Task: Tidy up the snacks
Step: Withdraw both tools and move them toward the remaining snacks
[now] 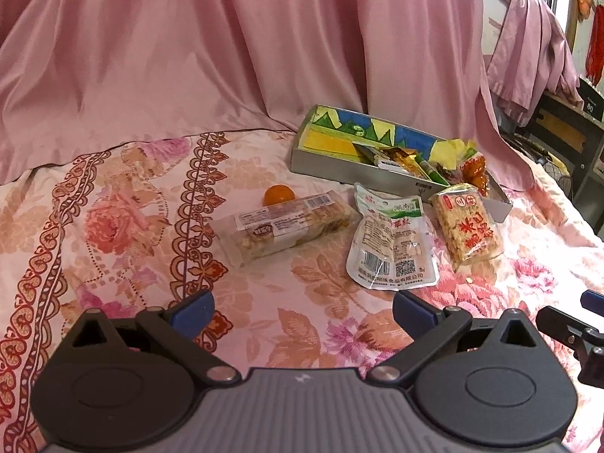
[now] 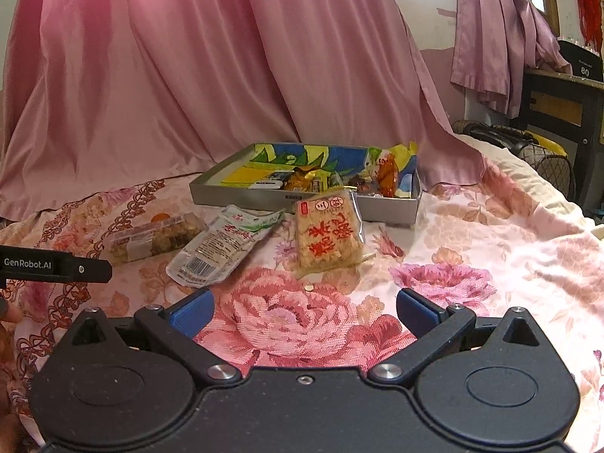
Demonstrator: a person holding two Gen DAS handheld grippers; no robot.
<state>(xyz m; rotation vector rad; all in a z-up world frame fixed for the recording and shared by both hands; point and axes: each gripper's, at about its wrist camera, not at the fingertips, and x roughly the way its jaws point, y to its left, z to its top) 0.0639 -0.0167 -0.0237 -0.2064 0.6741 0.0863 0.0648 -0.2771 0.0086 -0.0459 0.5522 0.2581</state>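
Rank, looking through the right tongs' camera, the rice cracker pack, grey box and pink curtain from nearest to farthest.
1. Rice cracker pack: on the bedspread, just ahead of the right tongs.
2. Grey box: directly behind it, holding snacks.
3. Pink curtain: hanging at the back.

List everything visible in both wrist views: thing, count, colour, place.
box: 1, grey walls, blue-green-yellow lining, far side of bed, already holds several small snacks
long nut bar: 1, clear wrapper with white label, on bedspread left of white pouch
orange ball: 1, orange, behind the nut bar; cannot tell if fruit or sweet
white pouch: 1, white-green, flat on bedspread before the box
rice cracker pack: 1, beige with red print, leaning on box front wall
bedspread: 1, pink floral, under everything
curtain: pink, behind the bed
left gripper: 1, black with blue fingers, open, empty
right gripper: 1, black with blue fingers, open, empty
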